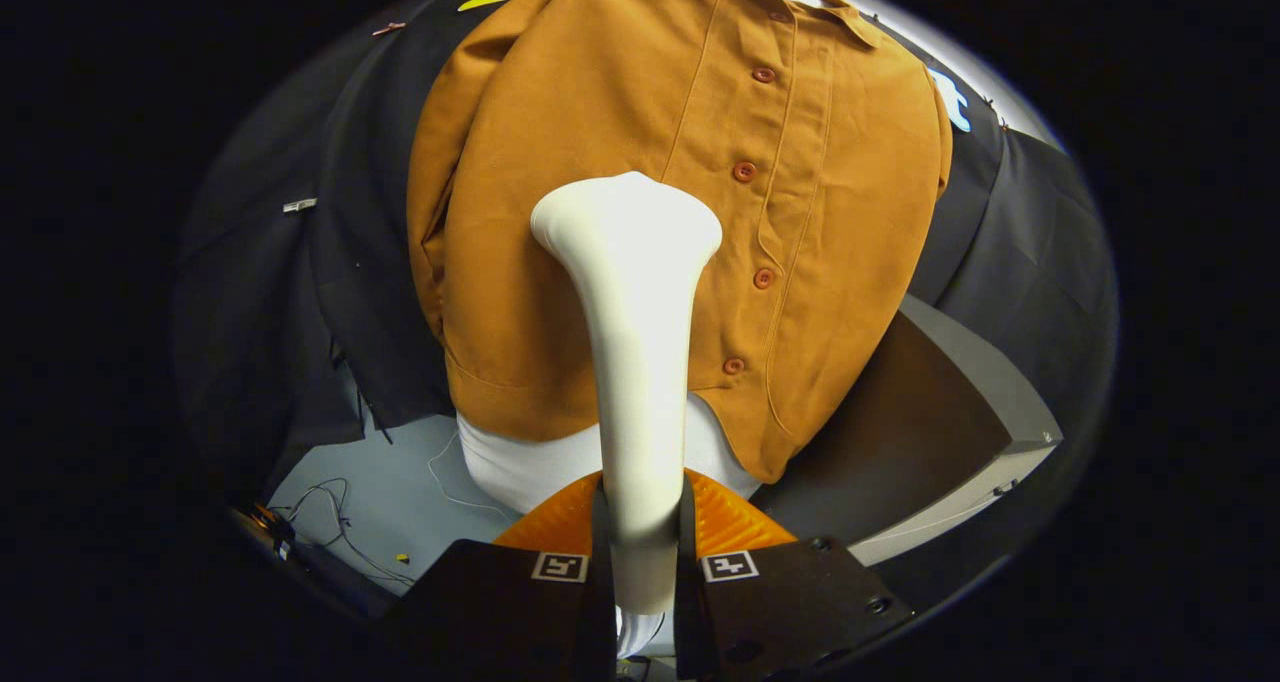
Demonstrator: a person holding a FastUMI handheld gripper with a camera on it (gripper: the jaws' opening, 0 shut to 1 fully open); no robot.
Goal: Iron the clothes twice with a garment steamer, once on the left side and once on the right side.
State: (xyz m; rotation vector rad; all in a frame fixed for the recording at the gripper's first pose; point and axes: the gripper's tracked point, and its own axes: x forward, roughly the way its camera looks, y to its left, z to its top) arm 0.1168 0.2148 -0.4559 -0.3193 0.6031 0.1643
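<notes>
My gripper (640, 552) is clenched on the white garment steamer (635, 362), both fingers pressing its handle from either side, low down near its base, so the long neck runs straight out ahead of me and I can steer the head by turning my wrist. From the fingers the steamer rises and flares into its wide head (627, 220), which sits in front of the brown shirt (600, 142), roughly mid-chest and just to one side of the button placket (762, 202); whether the head touches the cloth or hovers just off it I cannot tell. I judge it is held face-on to the fabric so the steam meets one panel squarely, which suits a pass down that side. The shirt hangs buttoned over a white form (520, 467) that peeks out under the hem, which keeps the cloth spread and flat for steaming. Below the shirt's hem, just beyond my fingers, lies an orange ribbed piece (725, 522). Off to the side of the shirt stands a grey platform (990, 402), and some loose wires (330, 522) trail on the floor under the other side
</notes>
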